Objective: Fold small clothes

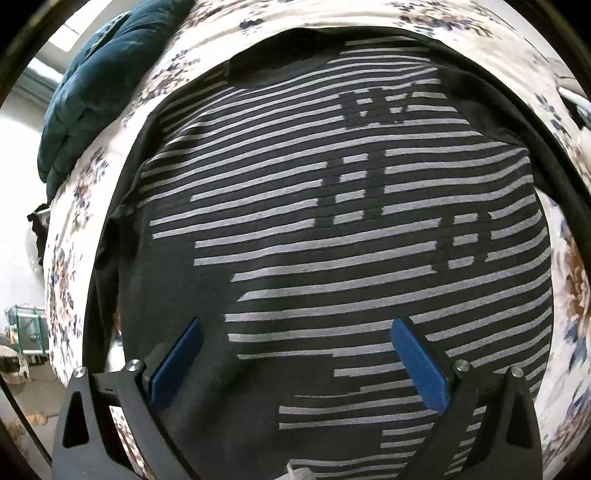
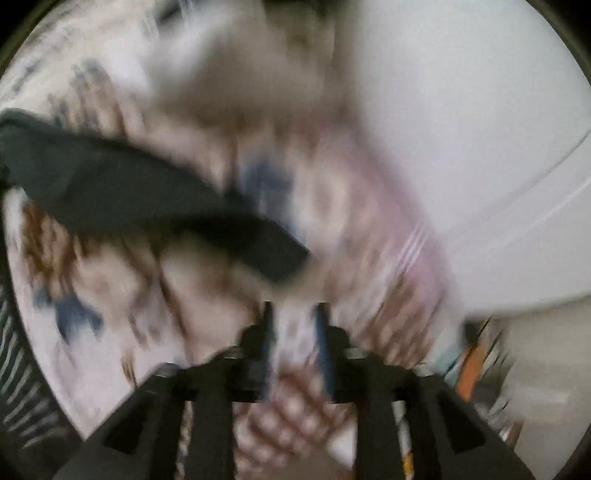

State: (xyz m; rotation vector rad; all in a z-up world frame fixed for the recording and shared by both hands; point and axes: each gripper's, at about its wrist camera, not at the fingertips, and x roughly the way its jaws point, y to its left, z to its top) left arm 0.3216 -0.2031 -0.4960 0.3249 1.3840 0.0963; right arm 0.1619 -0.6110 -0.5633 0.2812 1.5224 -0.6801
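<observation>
A black T-shirt [image 1: 295,184] with grey stripes lies spread flat on a floral bedsheet [image 1: 258,22], neckline at the far side, and fills the left wrist view. My left gripper [image 1: 295,322] hovers over the shirt's near part, its blue pads [image 1: 177,365] wide open with nothing between them. The right wrist view is badly blurred. In it a black sleeve [image 2: 147,199] lies across the sheet from the left, ending just ahead of my right gripper [image 2: 294,305]. Its fingers stand a narrow gap apart, and only floral sheet shows in the gap.
A dark teal quilt [image 1: 96,85] is bunched at the bed's far left corner. The bed edge drops to the floor on the left, by a small glass stand [image 1: 29,328]. A white surface [image 2: 461,147] fills the right side of the right wrist view.
</observation>
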